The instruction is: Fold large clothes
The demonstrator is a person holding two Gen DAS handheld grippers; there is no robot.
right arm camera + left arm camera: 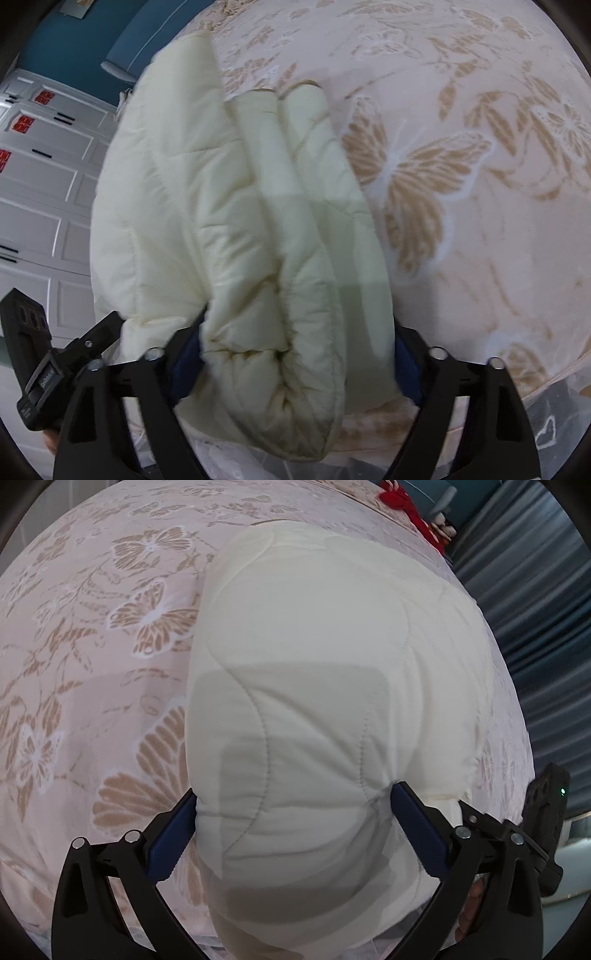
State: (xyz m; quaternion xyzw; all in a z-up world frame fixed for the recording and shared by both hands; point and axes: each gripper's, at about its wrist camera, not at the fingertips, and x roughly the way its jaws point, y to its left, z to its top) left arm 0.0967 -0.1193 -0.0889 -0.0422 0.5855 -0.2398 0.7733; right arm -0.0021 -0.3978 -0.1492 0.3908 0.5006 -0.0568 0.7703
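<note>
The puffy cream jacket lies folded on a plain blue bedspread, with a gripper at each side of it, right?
Not quite: the bedspread is pale pink with tan butterflies, not plain blue, as both wrist views show. The cream jacket does lie folded on it.

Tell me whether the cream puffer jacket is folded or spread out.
Folded. The cream puffer jacket lies as a compact bundle on the butterfly-print bedspread, several padded layers stacked along its near edge.
</note>
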